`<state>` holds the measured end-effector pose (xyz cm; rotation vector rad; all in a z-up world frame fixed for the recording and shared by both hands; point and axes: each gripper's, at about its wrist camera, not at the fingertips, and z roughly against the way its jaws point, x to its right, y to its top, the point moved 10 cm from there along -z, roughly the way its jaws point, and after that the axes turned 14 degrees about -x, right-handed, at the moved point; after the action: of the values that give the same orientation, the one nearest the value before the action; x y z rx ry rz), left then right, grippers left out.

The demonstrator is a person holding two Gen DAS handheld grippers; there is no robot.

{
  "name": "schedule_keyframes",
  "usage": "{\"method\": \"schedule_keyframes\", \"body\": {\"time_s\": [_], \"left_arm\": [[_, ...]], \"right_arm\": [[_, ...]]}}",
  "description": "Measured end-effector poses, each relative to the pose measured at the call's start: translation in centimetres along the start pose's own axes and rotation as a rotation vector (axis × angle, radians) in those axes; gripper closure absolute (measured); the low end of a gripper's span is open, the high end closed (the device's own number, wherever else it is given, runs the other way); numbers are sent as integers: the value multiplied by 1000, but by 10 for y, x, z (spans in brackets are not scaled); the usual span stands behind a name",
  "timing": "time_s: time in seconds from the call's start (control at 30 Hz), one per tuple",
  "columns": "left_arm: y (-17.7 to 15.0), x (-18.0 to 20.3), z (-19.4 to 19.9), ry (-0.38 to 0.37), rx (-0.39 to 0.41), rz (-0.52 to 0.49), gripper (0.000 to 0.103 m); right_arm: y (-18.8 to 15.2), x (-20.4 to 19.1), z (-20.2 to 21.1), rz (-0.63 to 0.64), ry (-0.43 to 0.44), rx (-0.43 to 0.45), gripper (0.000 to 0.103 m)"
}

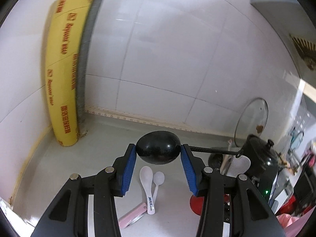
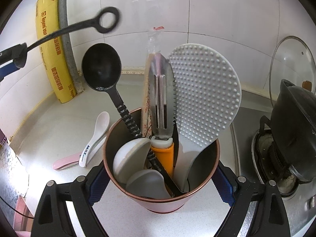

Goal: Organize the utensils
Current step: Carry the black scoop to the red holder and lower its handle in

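My left gripper (image 1: 159, 151) is shut on the bowl of a black ladle (image 1: 158, 148), held above the counter with its ringed handle (image 1: 215, 151) pointing right. In the right wrist view that ladle's ring handle (image 2: 107, 19) sticks out of the left gripper (image 2: 18, 59) at the upper left. My right gripper (image 2: 161, 187) is shut on a pink, copper-rimmed utensil holder (image 2: 164, 205). The holder contains a second black ladle (image 2: 101, 68), an orange-handled peeler (image 2: 161, 100), a white dotted rice paddle (image 2: 205, 98), white spoons (image 2: 130, 156) and a chopstick packet. Two white spoons (image 1: 147, 185) and a pink utensil (image 1: 131, 217) lie on the counter.
A yellow roll of wrap (image 1: 63, 69) leans in the tiled corner beside a grey pipe (image 2: 66, 29). A black pot (image 2: 294, 124) sits tilted on the gas burner at the right, with a glass lid (image 2: 292, 67) leaning on the wall behind it.
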<state>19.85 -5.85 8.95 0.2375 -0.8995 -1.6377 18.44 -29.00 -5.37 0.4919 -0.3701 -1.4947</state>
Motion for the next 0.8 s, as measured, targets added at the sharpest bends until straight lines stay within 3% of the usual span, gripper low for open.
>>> {"method": "schedule_keyframes", "body": {"time_s": [0.43,0.8], "left_arm": [[-5,30,-14,87,-33,-147,55],[-5,46,-18,208,-33,-270,55]], "right_arm": [[-2,3,3,-7,-4,2,10],[-3,4,6,-8,-5,4,10]]}}
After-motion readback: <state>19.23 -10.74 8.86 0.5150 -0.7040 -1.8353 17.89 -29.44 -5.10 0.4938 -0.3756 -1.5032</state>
